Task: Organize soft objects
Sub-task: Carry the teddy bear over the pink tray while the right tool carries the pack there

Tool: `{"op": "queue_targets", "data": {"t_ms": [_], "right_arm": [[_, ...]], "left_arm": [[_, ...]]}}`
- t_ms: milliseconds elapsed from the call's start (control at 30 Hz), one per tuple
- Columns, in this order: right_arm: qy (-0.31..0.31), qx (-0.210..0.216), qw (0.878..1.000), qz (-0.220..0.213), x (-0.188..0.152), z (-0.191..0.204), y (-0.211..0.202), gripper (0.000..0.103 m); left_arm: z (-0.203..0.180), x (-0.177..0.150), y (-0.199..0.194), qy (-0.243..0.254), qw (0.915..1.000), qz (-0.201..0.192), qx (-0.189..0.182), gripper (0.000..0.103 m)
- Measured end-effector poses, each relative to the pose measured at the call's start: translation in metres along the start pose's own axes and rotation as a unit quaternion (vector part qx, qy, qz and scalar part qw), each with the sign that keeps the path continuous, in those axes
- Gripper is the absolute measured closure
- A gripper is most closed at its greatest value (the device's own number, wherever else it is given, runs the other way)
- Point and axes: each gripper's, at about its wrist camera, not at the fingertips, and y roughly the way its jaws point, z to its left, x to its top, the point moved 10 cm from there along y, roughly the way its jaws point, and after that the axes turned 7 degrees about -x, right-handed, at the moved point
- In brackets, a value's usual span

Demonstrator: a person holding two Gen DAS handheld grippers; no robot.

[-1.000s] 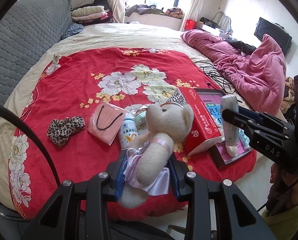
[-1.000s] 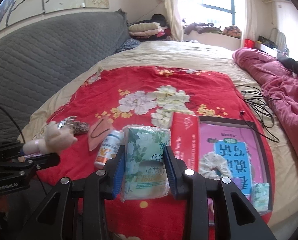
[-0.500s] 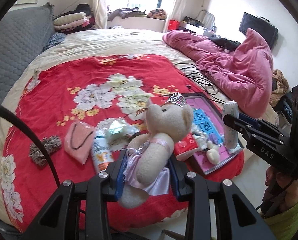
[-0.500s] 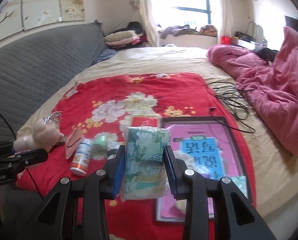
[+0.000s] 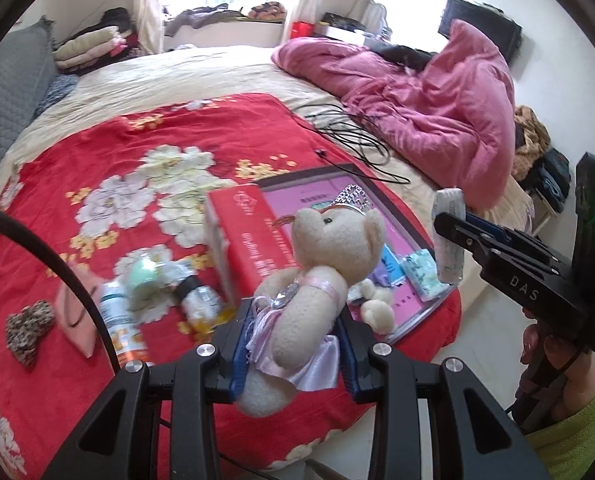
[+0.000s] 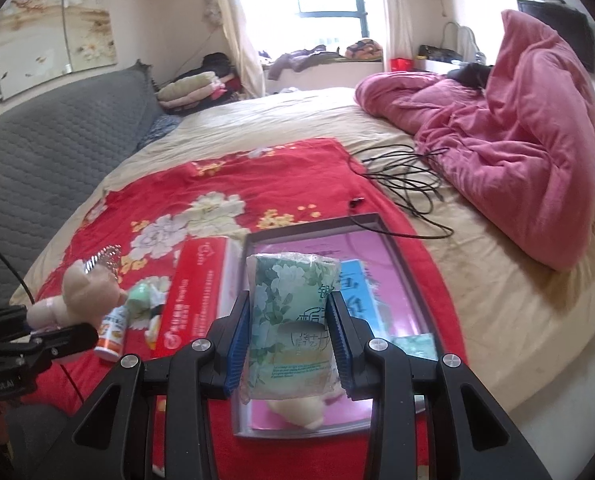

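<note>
My left gripper (image 5: 293, 344) is shut on a cream teddy bear (image 5: 317, 280) with a tiara and lilac skirt, held above the red floral blanket (image 5: 137, 168); the bear also shows in the right wrist view (image 6: 85, 288). My right gripper (image 6: 289, 340) is shut on a green floral tissue pack (image 6: 293, 320), held over the dark-rimmed tray (image 6: 401, 256) with a pink liner. The tray (image 5: 381, 196) holds a small tissue pack (image 5: 421, 272) and a cream plush piece (image 5: 375, 312). A leopard scrunchie (image 5: 27, 326) and a pink mask (image 5: 77, 320) lie at the left.
A red box (image 5: 253, 240) stands beside the tray. Bottles (image 5: 117, 320) and a green item (image 5: 145, 276) lie on the blanket. A pink duvet (image 5: 437, 92) and black cables (image 5: 349, 132) lie at the right. A grey headboard (image 6: 37, 160) stands at the left.
Both grippers have swung right with their loads; the right gripper with the tissue pack now hangs over the tray, and the bear has come nearer the tray.
</note>
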Motion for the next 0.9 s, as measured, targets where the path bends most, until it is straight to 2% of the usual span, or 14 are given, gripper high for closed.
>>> {"op": "queue_targets", "data": {"t_ms": [333, 900], "right_arm": [[0.011, -0.020, 0.999, 0.028, -0.015, -0.037, 0.022, 0.065], [0.012, -0.019, 0.997, 0.076, -0.048, -0.050, 0.055, 0.065]], "left_arm": [[-0.044, 0.004, 0.063, 0.028, 0.9984, 0.040, -0.026, 0.066], [-0.049, 0.001, 0.111, 0.028, 0.9971, 0.070, -0.009, 0.066]]}}
